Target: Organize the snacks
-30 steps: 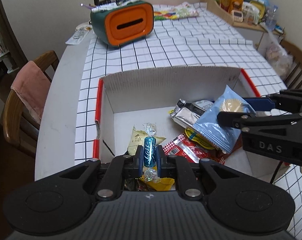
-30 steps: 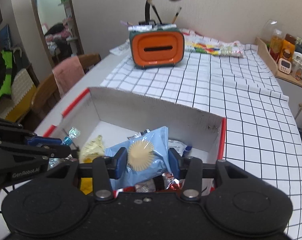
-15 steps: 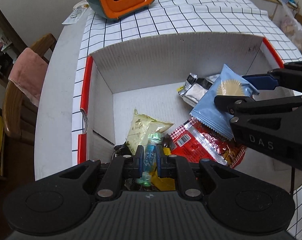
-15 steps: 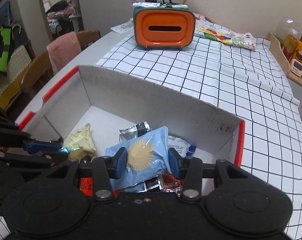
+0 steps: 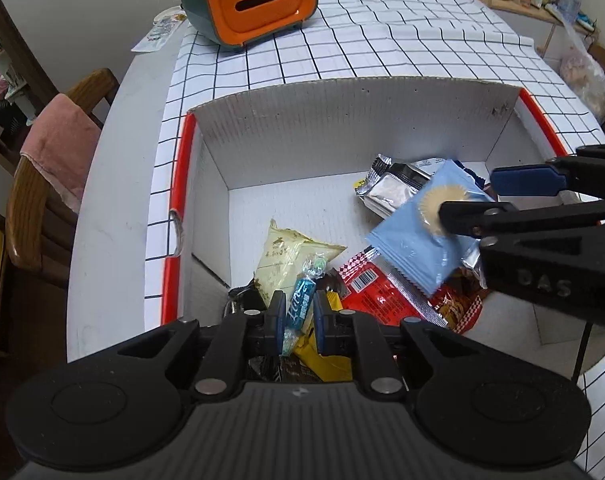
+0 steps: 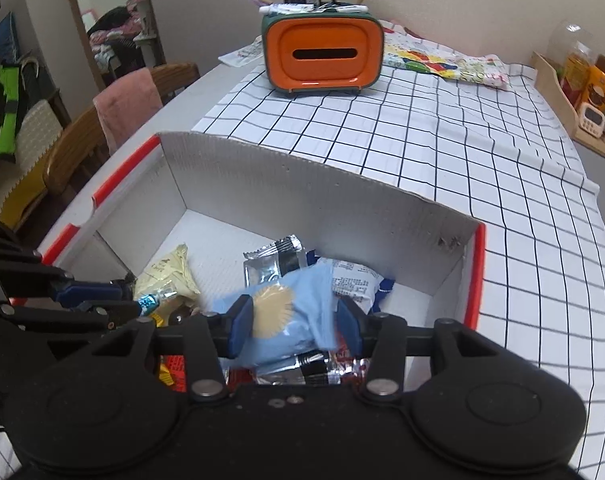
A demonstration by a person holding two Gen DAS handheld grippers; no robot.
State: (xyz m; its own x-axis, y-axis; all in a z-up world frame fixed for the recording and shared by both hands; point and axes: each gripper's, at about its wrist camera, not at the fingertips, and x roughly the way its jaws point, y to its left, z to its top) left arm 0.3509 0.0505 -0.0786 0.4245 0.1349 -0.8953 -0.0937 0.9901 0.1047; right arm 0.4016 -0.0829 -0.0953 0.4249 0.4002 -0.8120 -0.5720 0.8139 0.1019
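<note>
A white cardboard box with red edges (image 5: 342,120) (image 6: 302,184) holds several snack packets. My left gripper (image 5: 296,314) is low in the box's near left corner with a blue wrapped candy (image 5: 302,300) between its pads; the pads have parted and the candy tilts. It also shows in the right wrist view (image 6: 146,302). My right gripper (image 6: 294,324) has its pads spread wider than the light blue cookie packet (image 6: 286,320) (image 5: 418,240), which sags loose between them over the pile.
In the box lie a yellow packet (image 5: 290,256), a red packet (image 5: 386,300) and a silver packet (image 5: 390,188). An orange and green tissue box (image 5: 254,0) stands on the checked tablecloth behind. A wooden chair with a pink cloth (image 5: 58,148) is at the left.
Both grippers have dropped lower into the box. The left pads have opened around the candy and the right pads have opened around the blue packet, which now droops.
</note>
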